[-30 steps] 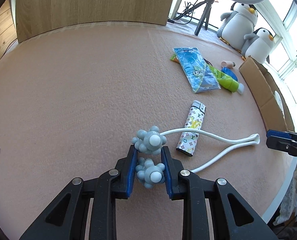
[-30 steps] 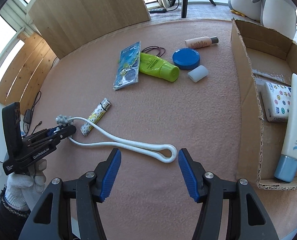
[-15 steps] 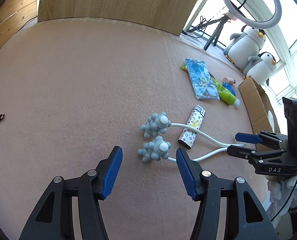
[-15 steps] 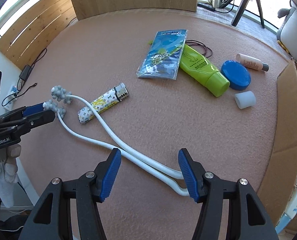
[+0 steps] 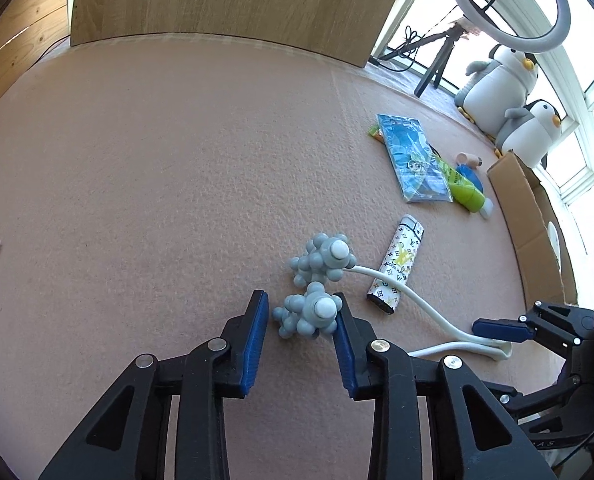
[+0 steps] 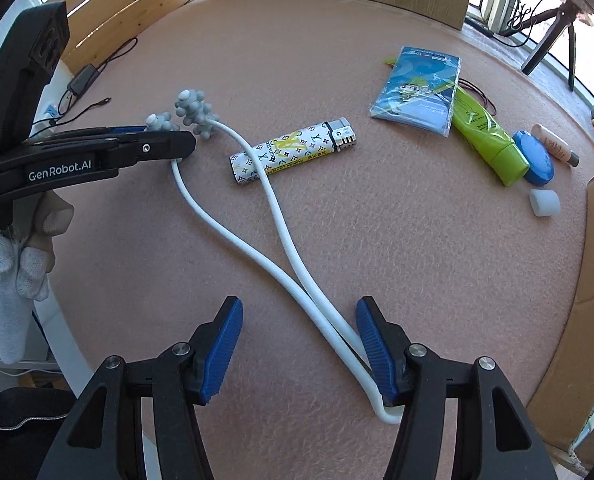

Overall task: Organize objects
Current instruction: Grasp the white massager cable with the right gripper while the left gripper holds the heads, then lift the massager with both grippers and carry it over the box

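While lying on the pink surface, massager across the lighter. Left tongs wide, around one knobbed head, right pad touching it. Right tongs wide over the looped end.

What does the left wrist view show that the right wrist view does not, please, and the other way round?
Only the left wrist view shows the ring light and two penguin plush toys. Only the right wrist view shows the white cap, a gloved hand holding the left gripper, and the lighter's metal head. Both show the white massager, the patterned lighter, the blue packet, the green tube and the cardboard box.
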Tool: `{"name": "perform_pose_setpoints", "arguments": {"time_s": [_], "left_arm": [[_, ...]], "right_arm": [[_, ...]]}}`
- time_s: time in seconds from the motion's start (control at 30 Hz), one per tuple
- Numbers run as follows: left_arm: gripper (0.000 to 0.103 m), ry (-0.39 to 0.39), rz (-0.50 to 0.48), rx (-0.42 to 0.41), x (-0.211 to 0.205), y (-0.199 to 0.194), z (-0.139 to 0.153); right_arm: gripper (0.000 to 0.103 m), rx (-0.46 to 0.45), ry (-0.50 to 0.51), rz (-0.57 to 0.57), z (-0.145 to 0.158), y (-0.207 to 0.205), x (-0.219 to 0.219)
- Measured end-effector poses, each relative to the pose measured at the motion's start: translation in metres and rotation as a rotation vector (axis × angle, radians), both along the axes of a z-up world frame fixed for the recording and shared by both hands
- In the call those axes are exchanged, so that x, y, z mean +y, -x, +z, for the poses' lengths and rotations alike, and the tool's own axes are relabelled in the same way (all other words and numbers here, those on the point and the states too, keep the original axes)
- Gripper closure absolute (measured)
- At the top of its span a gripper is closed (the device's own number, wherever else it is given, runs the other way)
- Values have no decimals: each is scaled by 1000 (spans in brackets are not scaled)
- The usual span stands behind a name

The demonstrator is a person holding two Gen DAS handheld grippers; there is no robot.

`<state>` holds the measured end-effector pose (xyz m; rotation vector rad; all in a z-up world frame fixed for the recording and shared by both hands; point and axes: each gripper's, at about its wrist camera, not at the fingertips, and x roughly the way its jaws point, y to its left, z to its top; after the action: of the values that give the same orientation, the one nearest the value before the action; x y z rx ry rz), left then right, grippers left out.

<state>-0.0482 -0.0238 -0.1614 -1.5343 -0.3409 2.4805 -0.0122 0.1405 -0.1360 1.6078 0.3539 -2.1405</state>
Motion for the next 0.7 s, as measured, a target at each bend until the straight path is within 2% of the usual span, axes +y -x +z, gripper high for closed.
{"name": "perform_pose_setpoints", "arguments": {"time_s": [0.1,0.13,0.2,0.43,0.7], "left_arm": [[71,14,0,11,3,1,0],[72,16,0,15,3,2,0],[73,20,-2,19,3,3,-1],[73,30,-7,40,5,7,8],[79,-9,-62,126,26,24,55]], "right_arm": [[61,38,-43,15,0,-6,-2],[70,35,-39,12,0,-7,-2],[81,32,-39,11,1,-8,0],[84,41,-13,3,4,-23,-1],[87,125,49,-80,40,-30,21]]}}
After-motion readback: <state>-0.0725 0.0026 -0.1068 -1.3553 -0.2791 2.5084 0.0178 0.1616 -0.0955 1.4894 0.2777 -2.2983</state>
